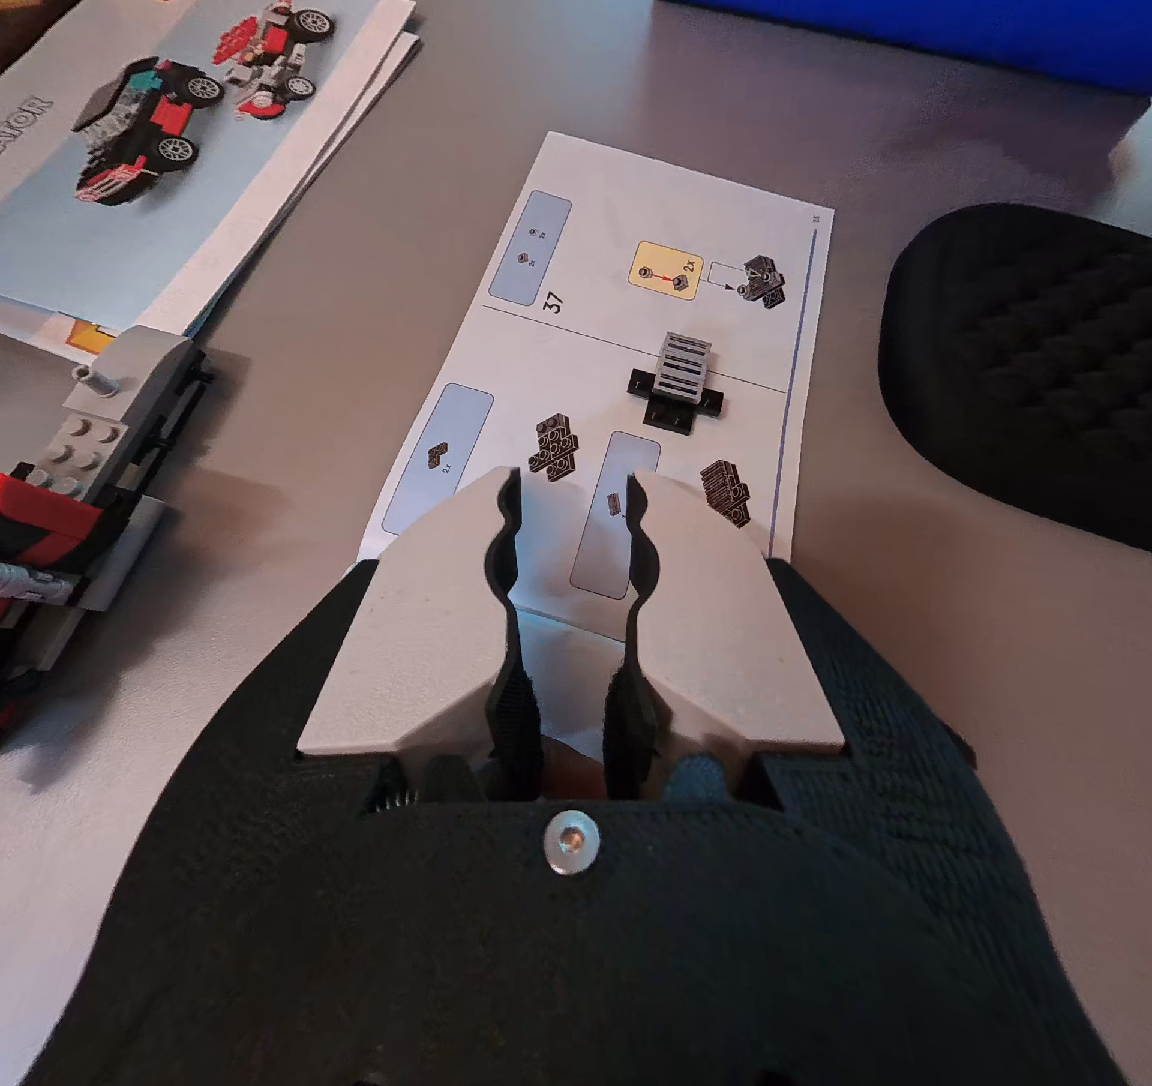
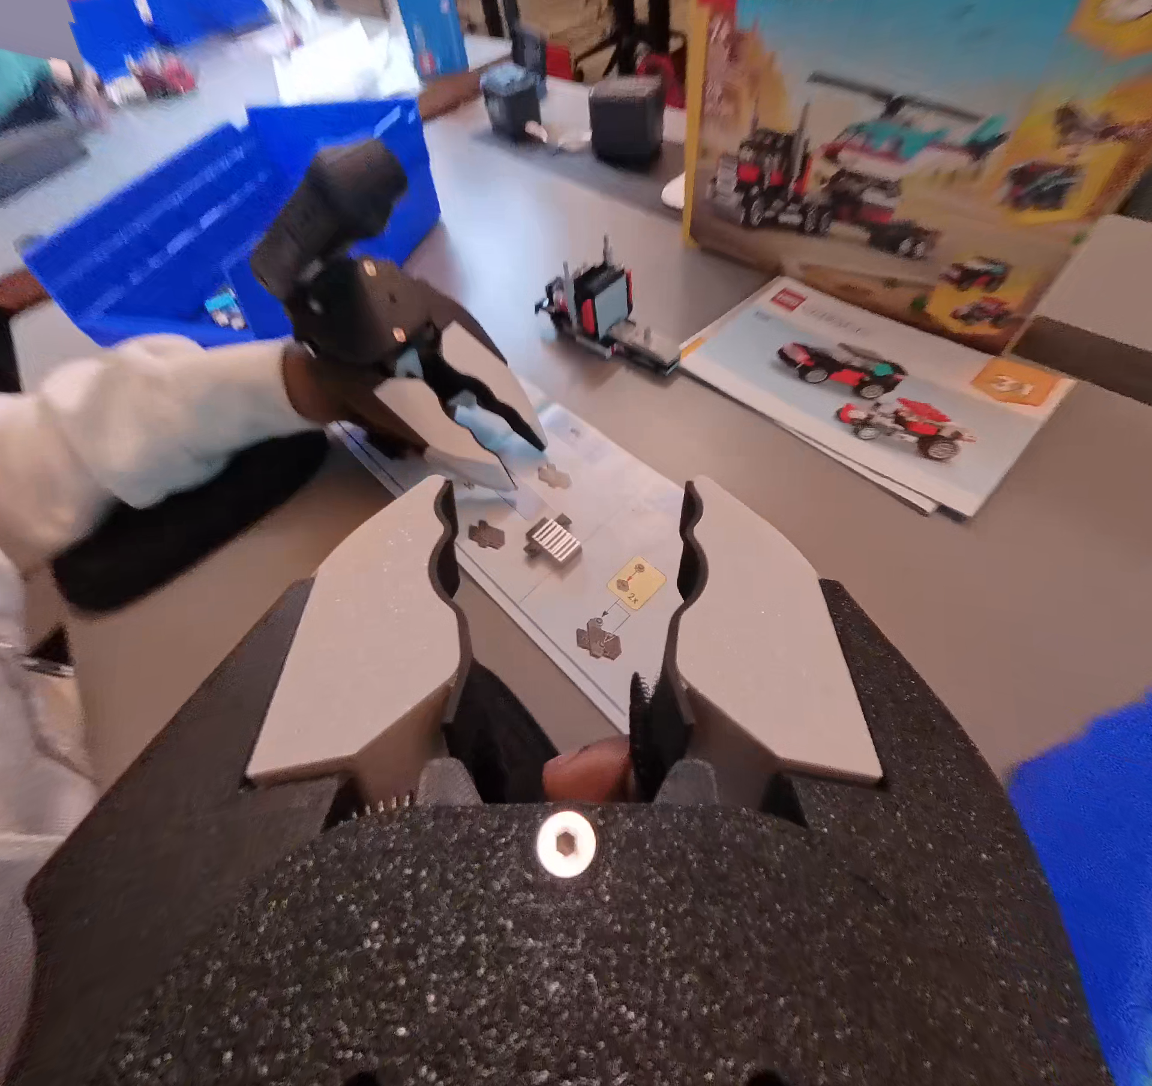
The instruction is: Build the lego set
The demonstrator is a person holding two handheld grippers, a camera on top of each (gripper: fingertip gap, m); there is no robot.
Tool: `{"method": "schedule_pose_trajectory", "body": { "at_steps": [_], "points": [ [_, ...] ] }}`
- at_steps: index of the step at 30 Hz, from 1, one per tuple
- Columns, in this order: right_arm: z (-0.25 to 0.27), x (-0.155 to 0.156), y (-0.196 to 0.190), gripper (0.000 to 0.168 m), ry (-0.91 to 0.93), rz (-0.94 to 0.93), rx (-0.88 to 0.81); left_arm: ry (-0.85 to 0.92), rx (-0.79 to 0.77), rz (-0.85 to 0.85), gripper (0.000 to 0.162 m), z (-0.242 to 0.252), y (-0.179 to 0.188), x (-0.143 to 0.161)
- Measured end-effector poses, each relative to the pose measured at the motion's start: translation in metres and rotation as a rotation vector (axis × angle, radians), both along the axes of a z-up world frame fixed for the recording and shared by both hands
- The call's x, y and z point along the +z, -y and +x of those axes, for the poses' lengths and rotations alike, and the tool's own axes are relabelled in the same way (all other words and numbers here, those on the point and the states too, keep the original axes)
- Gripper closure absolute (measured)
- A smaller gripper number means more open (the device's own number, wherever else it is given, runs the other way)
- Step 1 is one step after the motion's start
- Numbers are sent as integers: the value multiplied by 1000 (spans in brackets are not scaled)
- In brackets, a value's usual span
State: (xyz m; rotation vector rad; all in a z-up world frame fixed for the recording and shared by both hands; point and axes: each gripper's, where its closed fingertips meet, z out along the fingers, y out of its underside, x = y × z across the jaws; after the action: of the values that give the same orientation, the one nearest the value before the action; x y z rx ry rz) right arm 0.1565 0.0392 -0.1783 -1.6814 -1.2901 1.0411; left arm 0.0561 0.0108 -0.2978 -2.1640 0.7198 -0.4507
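Jaws of the left gripper (image 1: 572, 476) and right gripper (image 2: 564, 486) are held released over the instruction sheet (image 1: 654, 233), on which a small grey-and-black lego piece (image 1: 678, 380) is laid.

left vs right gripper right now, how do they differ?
1. The left gripper has a narrow gap between its fingers; the right gripper is spread much wider.
2. The left gripper's tips hang low over the instruction sheet; whether they touch it is unclear. The right gripper sits farther back, framing the small grey-and-black lego piece on that sheet.
Shared: both are open, hold nothing, and have pale fingers on black bodies.
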Motion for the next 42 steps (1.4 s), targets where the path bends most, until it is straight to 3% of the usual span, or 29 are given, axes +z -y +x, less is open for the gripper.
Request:
{"method": "schedule_pose_trajectory", "body": {
  "at_steps": [4, 6, 9, 12, 15, 17, 19, 24, 35, 39, 42],
  "points": [
    [53, 41, -11, 101, 4, -9, -129, -18, -6, -7, 130, 1, 1, -2],
    [88, 43, -21, 105, 107, 24, -218, -24, -5, -12, 129, 1, 1, -4],
    [154, 12, -28, 110, 436, 41, -332, -32, -5, -22, 129, 1, 1, -5],
    [204, -24, -16, 104, 695, -61, -352, -42, -5, -29, 129, 0, 0, -7],
    [202, -43, 12, 131, 742, -125, -202, -48, 0, -31, 131, 0, 0, -8],
    [197, -47, 9, 142, 758, -45, -206, -48, 2, -31, 131, 0, 0, -8],
    [182, -46, 14, 154, 702, -28, -150, -48, 2, -31, 131, 0, 0, -8],
    [139, -44, 50, 145, 524, -130, 54, -53, 5, -30, 132, -1, -1, -8],
    [124, -30, 80, 137, 284, -168, 225, -51, 12, -34, 134, -1, -1, -9],
    [139, 19, 46, 135, 11, -95, 68, -47, 14, -36, 135, -1, -2, -9],
    [167, 19, 1, 134, 26, -35, -170, -49, 14, -35, 135, -1, -1, -9]
  ]
}}
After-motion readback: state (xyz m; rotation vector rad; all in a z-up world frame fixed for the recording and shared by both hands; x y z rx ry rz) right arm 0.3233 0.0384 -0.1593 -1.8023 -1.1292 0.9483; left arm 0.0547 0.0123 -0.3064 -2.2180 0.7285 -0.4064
